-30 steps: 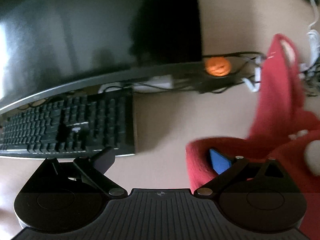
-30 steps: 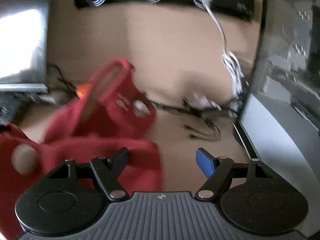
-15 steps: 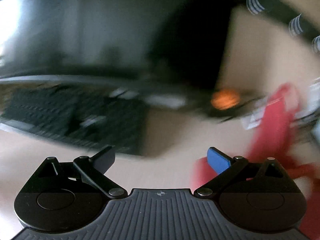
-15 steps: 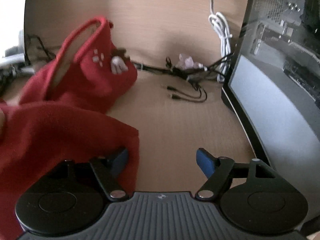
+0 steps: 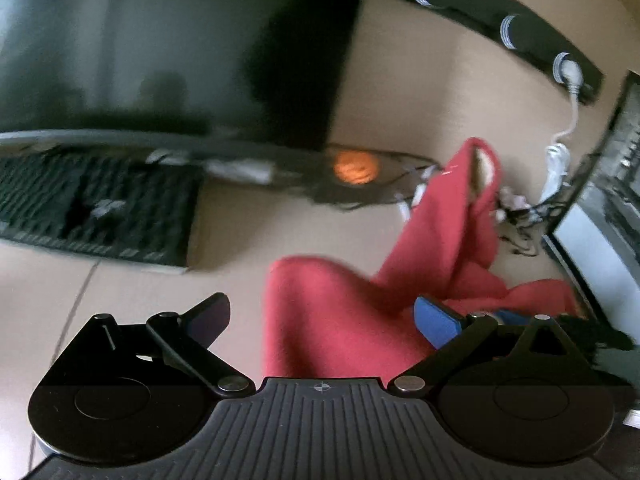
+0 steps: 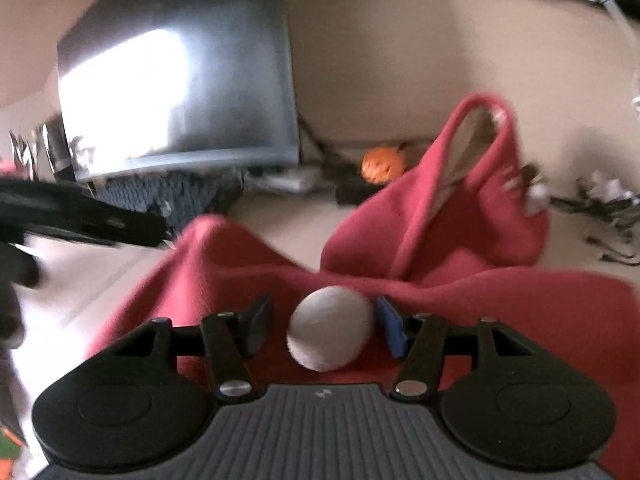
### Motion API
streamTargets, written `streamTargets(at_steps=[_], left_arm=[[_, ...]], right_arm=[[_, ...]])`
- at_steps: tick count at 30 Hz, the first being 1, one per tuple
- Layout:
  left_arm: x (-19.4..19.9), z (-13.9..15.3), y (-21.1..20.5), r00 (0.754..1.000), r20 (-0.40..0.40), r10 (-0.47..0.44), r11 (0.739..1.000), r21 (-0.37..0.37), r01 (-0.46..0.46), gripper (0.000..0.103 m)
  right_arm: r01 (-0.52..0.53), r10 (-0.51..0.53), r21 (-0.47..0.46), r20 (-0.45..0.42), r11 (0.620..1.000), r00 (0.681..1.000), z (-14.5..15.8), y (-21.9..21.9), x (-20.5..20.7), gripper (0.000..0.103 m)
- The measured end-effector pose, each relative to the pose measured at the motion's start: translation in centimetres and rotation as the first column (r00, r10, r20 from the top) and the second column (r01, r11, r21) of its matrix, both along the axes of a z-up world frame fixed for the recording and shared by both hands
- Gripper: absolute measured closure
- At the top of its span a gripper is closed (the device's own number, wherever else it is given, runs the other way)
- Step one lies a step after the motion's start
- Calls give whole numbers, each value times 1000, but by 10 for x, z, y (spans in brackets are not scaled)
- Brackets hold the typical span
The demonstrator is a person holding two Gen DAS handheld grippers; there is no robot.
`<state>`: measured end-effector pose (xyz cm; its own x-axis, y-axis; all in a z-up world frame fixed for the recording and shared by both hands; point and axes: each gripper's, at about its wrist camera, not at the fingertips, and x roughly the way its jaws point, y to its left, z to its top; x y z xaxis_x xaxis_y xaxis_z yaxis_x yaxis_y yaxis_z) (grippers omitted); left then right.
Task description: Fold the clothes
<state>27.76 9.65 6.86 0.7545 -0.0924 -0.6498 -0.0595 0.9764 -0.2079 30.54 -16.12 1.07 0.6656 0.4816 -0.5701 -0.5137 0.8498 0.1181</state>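
Partly blurred, the red garment (image 6: 500,308) lies heaped mid-surface; left tongs (image 5: 320,316) and right tongs (image 6: 324,326) gape, the latter flanking its white pompom (image 6: 330,332).

A home computer desk: monitor (image 5: 168,48), keyboard (image 5: 96,208), tangled cables (image 6: 600,208).

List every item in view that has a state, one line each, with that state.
red garment: crumpled on the desk, unfolded, one part standing up in a peak.
white pom-pom: lying on the red fabric, between the right claw's fingers.
left claw: open, holding nothing.
right claw: open around the pom-pom; contact unclear.
monitor: screen dark.
white cable: plugged into the black power strip.
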Motion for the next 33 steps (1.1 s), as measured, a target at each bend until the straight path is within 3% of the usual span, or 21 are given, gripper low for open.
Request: streamTargets(at_steps=[2, 3, 8, 10, 12, 15, 18, 20, 21, 22, 24, 27, 30, 33], left_arm=[[-12, -2, 11, 1000, -15, 25, 1000, 5, -25, 2], [-17, -4, 16, 999, -20, 38, 999, 4, -38, 2], [-34, -16, 37, 992, -53, 114, 993, -31, -116, 2], [-35, -18, 42, 991, -58, 124, 991, -49, -127, 2], [-34, -18, 43, 991, -55, 124, 990, -65, -128, 2], [-26, -14, 36, 995, -37, 95, 993, -73, -97, 2], [-14, -8, 23, 999, -17, 45, 997, -62, -46, 2], [-4, -2, 12, 1000, 3, -3, 998, -56, 4, 2], [0, 0, 6, 1000, 14, -28, 998, -58, 29, 2], [4, 3, 1, 998, 25, -53, 997, -62, 55, 2], [10, 7, -10, 992, 50, -116, 988, -94, 120, 2], [18, 8, -28, 976, 79, -201, 972, -111, 209, 2], [29, -9, -41, 970, 72, -233, 967, -91, 239, 2], [42, -37, -43, 979, 39, -202, 975, -81, 205, 2]], right_arm=[[-13, 14, -41, 11, 999, 1000, -2, 8, 3, 53], [-16, 17, -52, 27, 999, 999, 4, 9, 3, 65], [-22, 14, 46, 165, 999, 986, 70, -7, -13, 65], [-33, 23, 48, 193, 998, 981, 77, -10, -19, 65], [-41, 36, 27, 168, 999, 985, 64, -9, -21, 64], [-39, 39, -14, 35, 999, 999, 22, -6, -11, 62], [-42, 42, -1, -26, 999, 999, -6, -12, -8, 58], [-51, 52, 13, -32, 999, 998, 2, -19, -7, 52], [-44, 45, 27, -22, 999, 999, 10, -25, -8, 43], [-20, 20, 43, 8, 999, 1000, 20, -36, -9, 34], [33, -39, 78, 76, 996, 996, 41, -59, -12, 24], [151, -152, 21, 136, 988, 979, 44, -84, -4, 23], [252, -249, -37, 59, 967, 967, 9, -107, 16, 23], [321, -317, 57, -66, 945, 946, -21, -135, 25, 26]])
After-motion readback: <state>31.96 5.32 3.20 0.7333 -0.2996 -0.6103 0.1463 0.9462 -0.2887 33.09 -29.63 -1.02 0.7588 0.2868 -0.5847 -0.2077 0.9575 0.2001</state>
